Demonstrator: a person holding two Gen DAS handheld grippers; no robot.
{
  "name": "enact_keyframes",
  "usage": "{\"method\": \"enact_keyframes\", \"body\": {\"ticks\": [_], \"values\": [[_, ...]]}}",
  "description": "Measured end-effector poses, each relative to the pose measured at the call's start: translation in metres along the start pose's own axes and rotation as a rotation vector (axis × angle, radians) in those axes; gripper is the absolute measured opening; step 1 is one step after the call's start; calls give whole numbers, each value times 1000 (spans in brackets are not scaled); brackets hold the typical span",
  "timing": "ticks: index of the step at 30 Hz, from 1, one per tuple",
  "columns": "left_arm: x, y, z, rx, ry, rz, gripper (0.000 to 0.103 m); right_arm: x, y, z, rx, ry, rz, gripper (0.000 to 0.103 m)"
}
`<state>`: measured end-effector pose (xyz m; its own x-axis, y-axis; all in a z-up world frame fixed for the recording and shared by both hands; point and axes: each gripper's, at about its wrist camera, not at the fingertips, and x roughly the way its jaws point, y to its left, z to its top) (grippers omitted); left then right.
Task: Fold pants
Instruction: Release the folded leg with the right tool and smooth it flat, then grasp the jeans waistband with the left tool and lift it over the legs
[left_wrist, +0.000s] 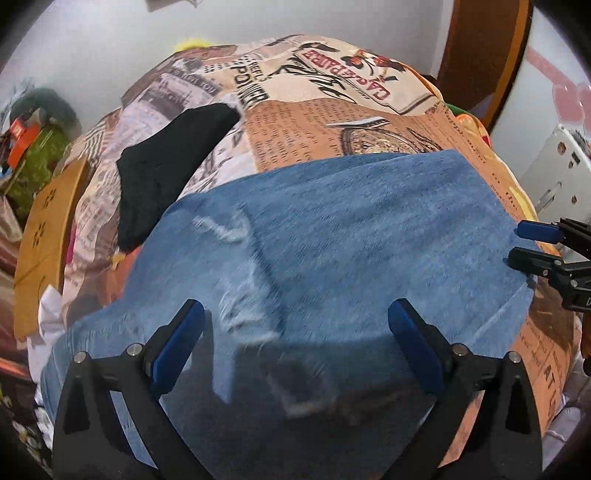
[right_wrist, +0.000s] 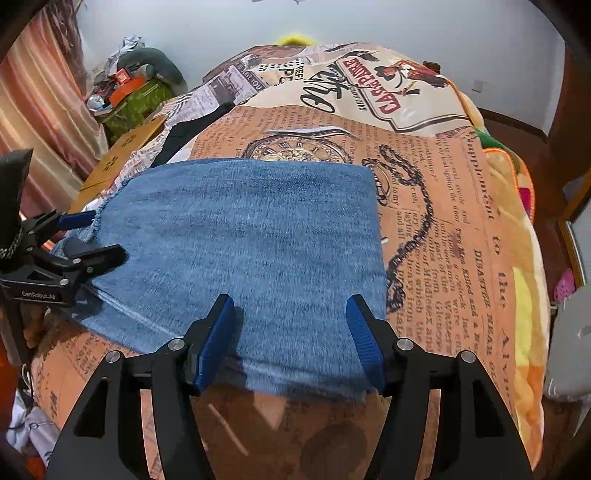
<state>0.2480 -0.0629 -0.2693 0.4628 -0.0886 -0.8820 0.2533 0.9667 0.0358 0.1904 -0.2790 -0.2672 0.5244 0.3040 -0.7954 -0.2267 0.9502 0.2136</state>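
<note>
Blue denim pants (left_wrist: 332, 236) lie folded on a bed with a newspaper-print cover (left_wrist: 314, 125). The pants also show in the right wrist view (right_wrist: 240, 236). My left gripper (left_wrist: 295, 314) is open just above the pants' near edge, over a frayed, ripped patch (left_wrist: 243, 280). My right gripper (right_wrist: 291, 306) is open over the near right part of the pants. The left gripper shows in the right wrist view (right_wrist: 92, 236) at the pants' frayed left edge. The right gripper shows in the left wrist view (left_wrist: 517, 243) at the pants' right edge.
A black garment (left_wrist: 166, 162) lies on the bed beyond the pants to the left. A wooden board (left_wrist: 44, 236) leans at the bed's left side. Clutter on a green cloth (right_wrist: 129, 96) sits at the far left. A wooden door frame (left_wrist: 484, 55) stands at the right.
</note>
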Motion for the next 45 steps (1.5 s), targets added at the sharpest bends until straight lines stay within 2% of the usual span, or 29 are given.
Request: {"method": "enact_keyframes", "body": {"ticks": [7,12,18,21,25,29,32,34,36,39,42,45], "values": [[-34,20,-18,-69,-55,14,101,-16,19,6,-37,1,-24,59],[-72,47,-27,-143,-132,43,101,-35,46,16,-84,-63,-4,62],[-117,103,-51,-295,-213,67,101,-50,90,32,-151,-144,42,66],[-128,135,-69,-385,-213,47,101,-47,113,36,-191,-153,69,66],[-124,173,-100,-495,-151,22,101,-34,141,38,-234,-134,105,67],[-110,201,-134,-617,-88,-60,101,-14,162,36,-265,-88,132,67],[-96,218,-161,-730,-41,-153,101,1,175,30,-287,-46,147,67],[-85,224,-178,-798,-9,-214,101,13,181,27,-307,-11,144,67],[-76,224,-189,-841,22,-236,101,27,185,22,-322,33,145,67],[-61,221,-206,-898,75,-335,101,39,189,13,-344,69,135,68],[-59,220,-211,-925,55,-354,101,38,192,10,-376,55,123,70],[-52,228,-214,-997,37,-429,102,38,188,11,-365,58,146,71]]}}
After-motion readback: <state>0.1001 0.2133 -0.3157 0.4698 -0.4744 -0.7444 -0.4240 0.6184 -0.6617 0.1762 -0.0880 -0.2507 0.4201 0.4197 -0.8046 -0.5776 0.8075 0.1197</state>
